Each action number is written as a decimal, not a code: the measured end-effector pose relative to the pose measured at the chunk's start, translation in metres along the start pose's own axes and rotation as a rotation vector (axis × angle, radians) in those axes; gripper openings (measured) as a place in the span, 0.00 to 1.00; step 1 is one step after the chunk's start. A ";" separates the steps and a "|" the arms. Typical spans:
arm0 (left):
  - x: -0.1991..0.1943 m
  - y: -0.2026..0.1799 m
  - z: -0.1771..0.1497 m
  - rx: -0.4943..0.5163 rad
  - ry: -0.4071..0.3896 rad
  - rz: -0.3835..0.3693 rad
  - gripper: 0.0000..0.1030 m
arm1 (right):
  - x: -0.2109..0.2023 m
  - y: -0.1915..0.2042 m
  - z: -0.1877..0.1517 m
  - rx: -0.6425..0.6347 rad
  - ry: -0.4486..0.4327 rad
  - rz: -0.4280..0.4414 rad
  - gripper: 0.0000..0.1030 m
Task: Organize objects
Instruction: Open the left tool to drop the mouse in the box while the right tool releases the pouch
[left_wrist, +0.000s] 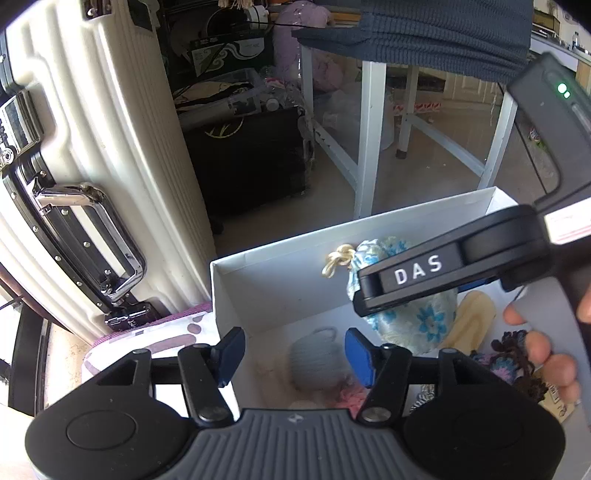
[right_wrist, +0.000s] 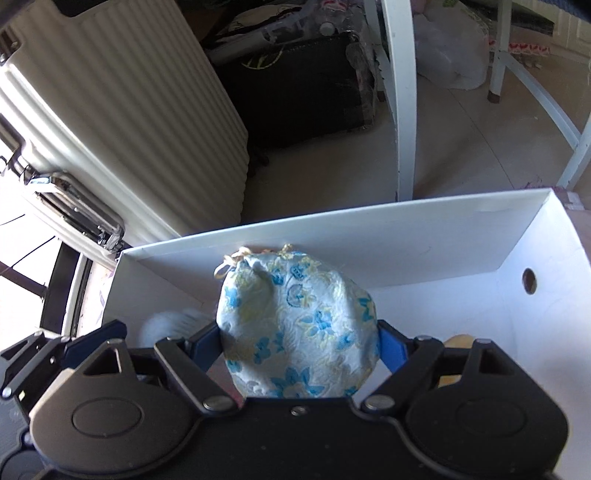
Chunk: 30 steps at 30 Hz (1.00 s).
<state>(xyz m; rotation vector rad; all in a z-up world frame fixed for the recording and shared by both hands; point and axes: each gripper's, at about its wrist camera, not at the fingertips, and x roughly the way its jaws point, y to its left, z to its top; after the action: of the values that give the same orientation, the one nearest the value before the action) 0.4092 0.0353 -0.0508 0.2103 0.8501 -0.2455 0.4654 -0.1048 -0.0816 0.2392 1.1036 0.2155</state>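
Observation:
A white cardboard box (right_wrist: 369, 236) lies open below both grippers. My right gripper (right_wrist: 297, 343) is shut on a pale drawstring pouch (right_wrist: 295, 317) with blue and yellow flowers, held over the box's middle. In the left wrist view the same pouch (left_wrist: 424, 325) hangs under the right gripper's black body (left_wrist: 417, 275), which a person's hand (left_wrist: 546, 354) grips. My left gripper (left_wrist: 295, 354) is open above the box's left end. A grey ribbed pouch (left_wrist: 314, 354) lies on the box floor beneath its blue pads, which do not touch it.
A cream ribbed suitcase (left_wrist: 92, 147) stands close on the left. White table legs (right_wrist: 402, 110) and a black bag (right_wrist: 295, 92) stand behind the box. A yellow item (left_wrist: 476, 321) and crocheted pieces (left_wrist: 513, 362) lie at the box's right end. Patterned cloth (left_wrist: 166, 336) lies under the box.

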 end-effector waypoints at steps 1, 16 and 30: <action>-0.001 0.000 0.000 0.000 -0.003 0.000 0.61 | 0.002 0.000 0.000 0.010 0.001 -0.001 0.84; -0.005 0.000 0.001 0.001 -0.016 0.000 0.64 | 0.017 -0.003 -0.005 0.048 -0.011 -0.045 1.00; -0.006 -0.004 0.002 0.001 -0.011 -0.020 0.64 | 0.020 -0.007 -0.015 -0.054 -0.014 -0.113 0.29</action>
<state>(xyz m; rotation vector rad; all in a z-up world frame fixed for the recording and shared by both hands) 0.4060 0.0316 -0.0452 0.2014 0.8411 -0.2658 0.4611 -0.1049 -0.1067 0.1294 1.0922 0.1429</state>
